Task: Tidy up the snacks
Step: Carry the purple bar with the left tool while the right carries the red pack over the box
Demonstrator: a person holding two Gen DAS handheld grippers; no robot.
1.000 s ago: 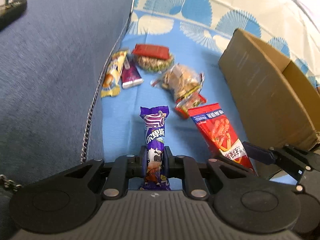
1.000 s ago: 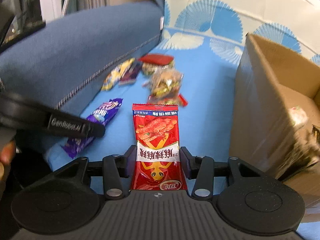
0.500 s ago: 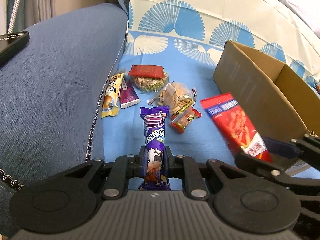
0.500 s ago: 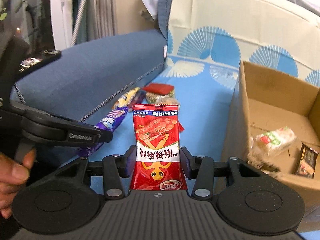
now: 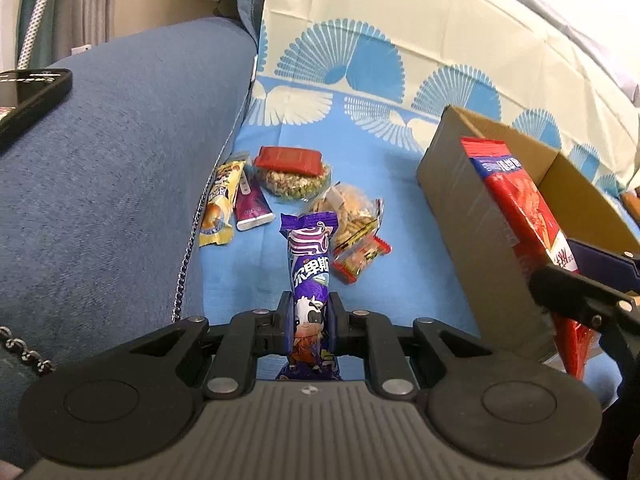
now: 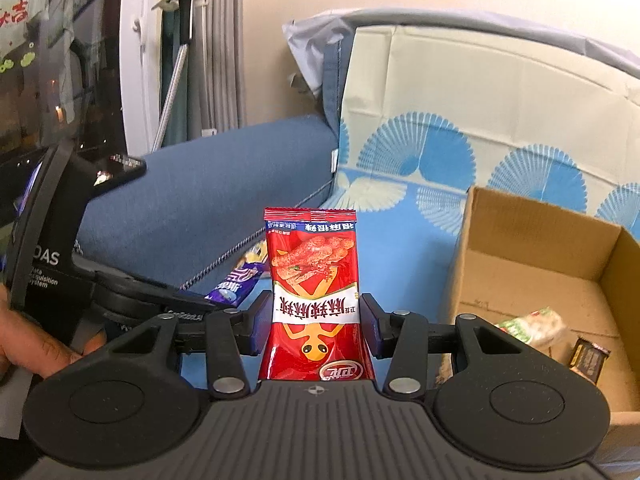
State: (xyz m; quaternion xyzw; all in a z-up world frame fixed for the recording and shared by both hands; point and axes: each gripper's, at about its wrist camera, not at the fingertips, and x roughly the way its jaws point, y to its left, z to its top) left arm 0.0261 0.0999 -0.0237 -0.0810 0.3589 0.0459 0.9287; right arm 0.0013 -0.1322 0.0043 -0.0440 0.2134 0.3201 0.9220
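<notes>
My left gripper (image 5: 311,324) is shut on a purple milk-candy bar (image 5: 310,280) that sticks up between its fingers, above the blue sheet. My right gripper (image 6: 316,326) is shut on a red spicy-strip packet (image 6: 314,280), held upright beside the open cardboard box (image 6: 532,240). In the left wrist view that red packet (image 5: 520,208) hangs in front of the cardboard box's (image 5: 468,200) near wall. Inside the box lie a green-white pack (image 6: 534,326) and a dark bar (image 6: 588,358). The left gripper's purple bar (image 6: 236,284) shows low on the left.
Several loose snacks lie on the sheet: a yellow bar (image 5: 218,204), a small purple sachet (image 5: 250,204), a red-lidded nut cup (image 5: 294,170), a clear cracker bag (image 5: 352,210), a small red pack (image 5: 356,258). A blue sofa arm (image 5: 112,168) carries a phone (image 5: 28,96). A hand (image 6: 36,346) grips the left tool.
The right gripper has risen with the red packet, from the sheet up to the level of the box's opening. The left gripper has tilted up a little and still holds the purple bar.
</notes>
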